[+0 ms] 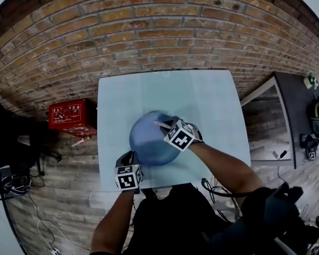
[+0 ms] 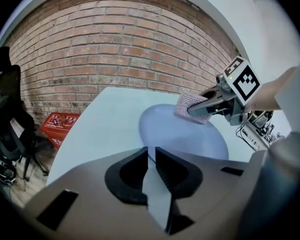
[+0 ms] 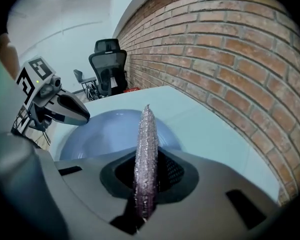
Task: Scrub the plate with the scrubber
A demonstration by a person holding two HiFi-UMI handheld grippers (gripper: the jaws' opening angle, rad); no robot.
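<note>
Blue round plate (image 1: 149,142) sits near the front of the pale square table (image 1: 212,105), which stands by a red brick wall (image 1: 149,31). Far to the left, a red box (image 1: 72,114) lies on the wooden floor. The left gripper (image 1: 131,158) is at the plate's near left edge. Its two jaws are pinched almost shut, and the thin rim of the plate is caught between them. To the right, the right gripper (image 1: 167,125) reaches in over the far right part of the plate. Its jaws are squeezed tight on a flat, sparkly silver scrubber (image 1: 160,124), which sticks out past the tips. I cannot tell if the scrubber touches the plate. Farthest right stands a dark desk (image 1: 297,105).
</note>
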